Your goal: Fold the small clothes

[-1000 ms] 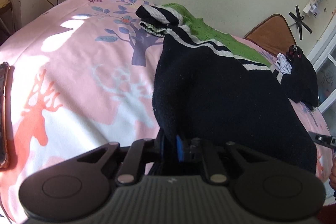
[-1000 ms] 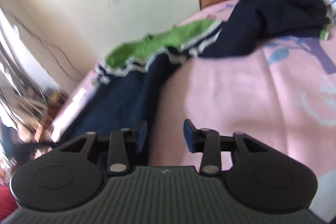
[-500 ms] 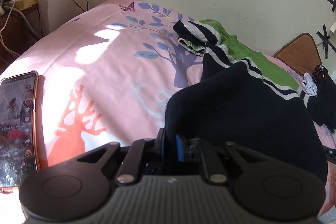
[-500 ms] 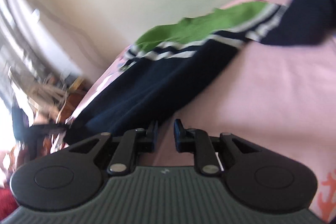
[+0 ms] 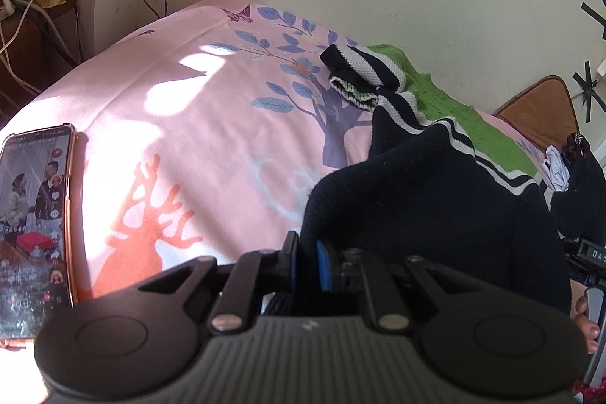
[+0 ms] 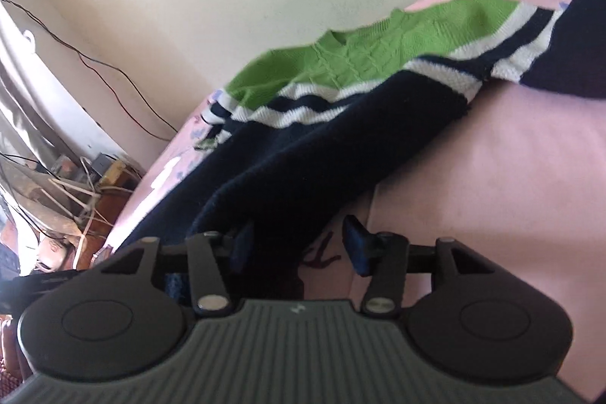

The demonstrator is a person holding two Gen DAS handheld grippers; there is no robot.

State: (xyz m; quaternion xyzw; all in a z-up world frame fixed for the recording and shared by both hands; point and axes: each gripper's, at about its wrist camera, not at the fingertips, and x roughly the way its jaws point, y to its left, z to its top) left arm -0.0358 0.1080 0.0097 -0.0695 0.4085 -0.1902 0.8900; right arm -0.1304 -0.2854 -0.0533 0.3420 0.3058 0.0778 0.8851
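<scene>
A phone [image 5: 36,233] now lies at the pink bedsheet's [image 5: 212,124] left edge. The left gripper [image 5: 306,262] stays pinched on the navy, white-striped, green-topped sweater [image 5: 435,199], spread across the bed. The right gripper's [image 6: 299,245] jaws are opening, sweater hem between them.

- Bed [image 5: 212,124]: pink sheet, tree and deer print, sunlit patches.
- Sweater [image 5: 435,199], navy, white stripes, green top: right half.
- Phone [image 5: 34,230], screen lit: near left edge.
- Dark clothes [image 5: 583,192]: far right.
</scene>
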